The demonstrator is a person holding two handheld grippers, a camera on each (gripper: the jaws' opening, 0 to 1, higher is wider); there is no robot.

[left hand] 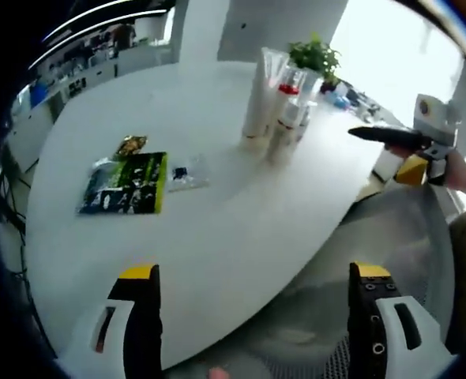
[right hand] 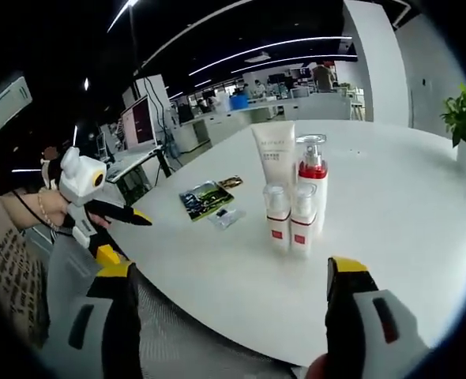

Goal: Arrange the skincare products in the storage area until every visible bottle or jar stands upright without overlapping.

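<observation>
Several skincare products stand upright in a tight cluster on the white round table (right hand: 391, 237): a tall white tube (right hand: 275, 162), a pump bottle with a red band (right hand: 312, 180) and two small bottles (right hand: 278, 219) (right hand: 302, 223). In the left gripper view the same cluster (left hand: 276, 106) stands at the far side of the table (left hand: 217, 245). My left gripper (left hand: 253, 316) is open over the near table edge, holding nothing. My right gripper (right hand: 231, 312) is open too, short of the bottles. Each gripper also shows in the other view, hand-held: right gripper (left hand: 399, 139), left gripper (right hand: 99, 207).
A green packet (left hand: 126, 183) (right hand: 205, 199) and a small clear sachet (left hand: 187, 174) (right hand: 227, 215) lie flat on the table. A potted plant (left hand: 316, 55) (right hand: 464, 118) stands beyond the cluster. A grey mesh chair (left hand: 391, 237) sits by the table edge. Office desks lie behind.
</observation>
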